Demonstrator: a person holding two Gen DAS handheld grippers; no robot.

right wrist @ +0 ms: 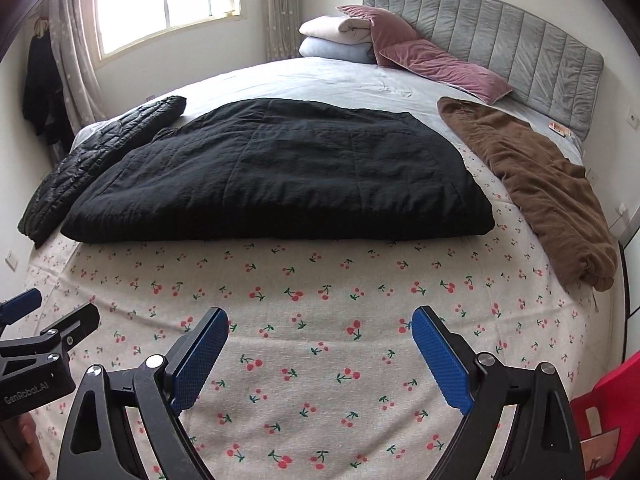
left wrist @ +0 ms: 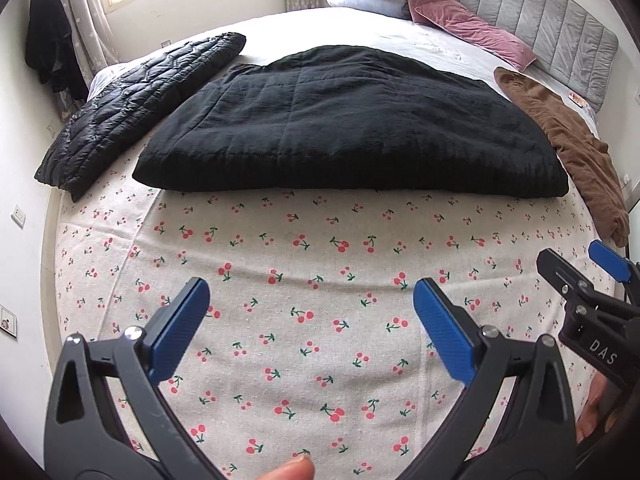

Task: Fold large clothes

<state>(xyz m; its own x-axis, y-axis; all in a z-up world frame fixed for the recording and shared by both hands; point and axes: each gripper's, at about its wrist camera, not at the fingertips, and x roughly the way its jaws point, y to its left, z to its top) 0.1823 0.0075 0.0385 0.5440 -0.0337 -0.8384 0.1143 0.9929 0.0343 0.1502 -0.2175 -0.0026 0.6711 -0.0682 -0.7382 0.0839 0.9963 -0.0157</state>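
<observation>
A large black padded garment [left wrist: 344,124] lies folded into a flat rectangle in the middle of the bed, on a cherry-print cloth [left wrist: 304,280]; it also shows in the right wrist view [right wrist: 280,172]. My left gripper [left wrist: 312,300] is open and empty, held above the cloth short of the garment's near edge. My right gripper [right wrist: 320,328] is open and empty too, beside the left one. The right gripper shows at the right edge of the left wrist view [left wrist: 580,268]. The left gripper shows at the left edge of the right wrist view [right wrist: 48,316].
A black quilted jacket [left wrist: 136,108] lies folded to the garment's left. A brown garment [left wrist: 576,144] lies along the right side. Pink pillows [right wrist: 432,60] and folded bedding [right wrist: 340,36] sit by the grey headboard [right wrist: 500,40]. A red object [right wrist: 616,400] is at the bed's right.
</observation>
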